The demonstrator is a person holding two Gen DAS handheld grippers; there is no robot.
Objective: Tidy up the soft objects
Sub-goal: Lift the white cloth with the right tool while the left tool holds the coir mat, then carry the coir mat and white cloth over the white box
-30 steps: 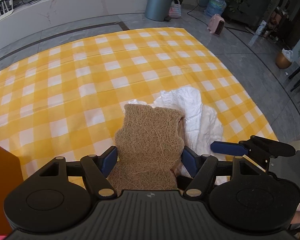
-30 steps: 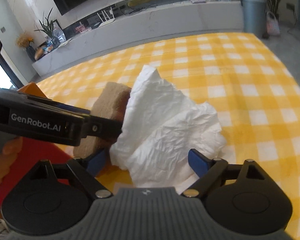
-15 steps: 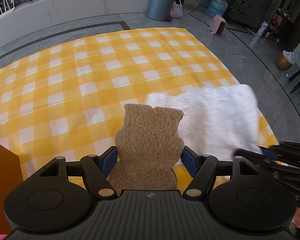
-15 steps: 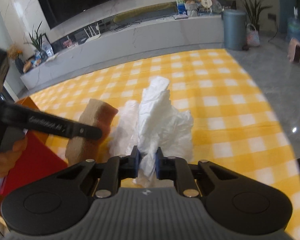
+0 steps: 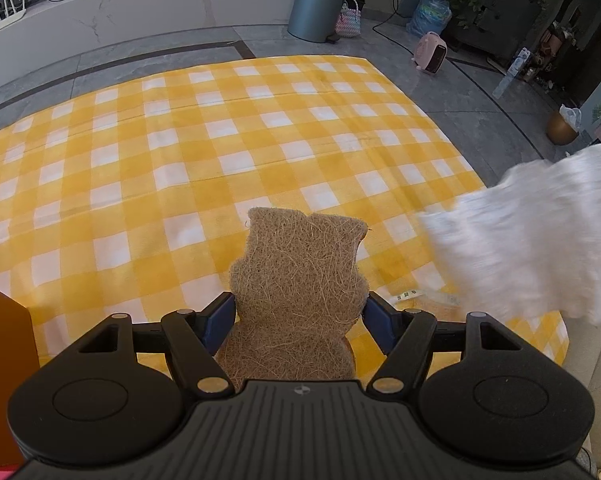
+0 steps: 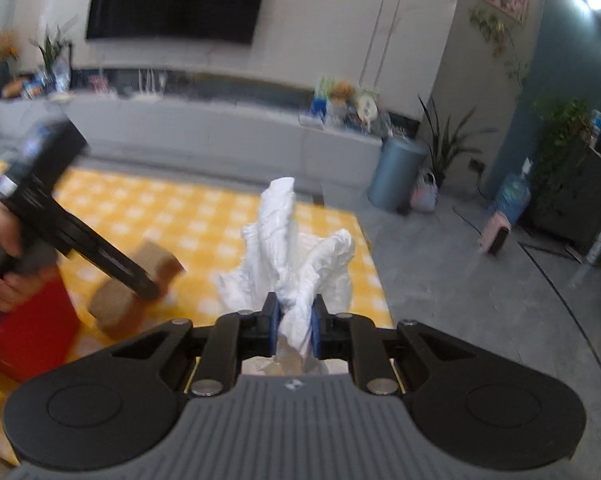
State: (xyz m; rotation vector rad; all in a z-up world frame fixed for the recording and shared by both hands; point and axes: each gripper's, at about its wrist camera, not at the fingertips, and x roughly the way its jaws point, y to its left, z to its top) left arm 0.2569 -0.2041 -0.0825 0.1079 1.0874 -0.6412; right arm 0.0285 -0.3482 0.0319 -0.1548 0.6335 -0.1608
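Note:
My left gripper (image 5: 298, 316) is shut on a brown fibre scrub pad (image 5: 300, 276), its blue pads pressed against the pad's two sides, above the yellow checked cloth (image 5: 180, 160). In the right wrist view the same pad (image 6: 160, 260) shows in the left gripper (image 6: 140, 284), which a hand (image 6: 0, 236) holds. My right gripper (image 6: 294, 320) is shut on a crumpled white cloth (image 6: 296, 244), which bunches up between the pads and is lifted off the table. The white cloth (image 5: 540, 240) appears blurred at the right edge of the left wrist view.
A red box (image 6: 24, 332) stands at the near left; its orange wall (image 5: 0, 360) borders the left gripper. Beyond the checked cloth lie grey floor, a grey bin (image 5: 320, 4), a pink heater (image 5: 432, 52) and a long white bench (image 5: 140, 12).
The right gripper closed on the white cloth and lifted it up and off to the right, away from the brown pad. The left gripper stayed still with the pad.

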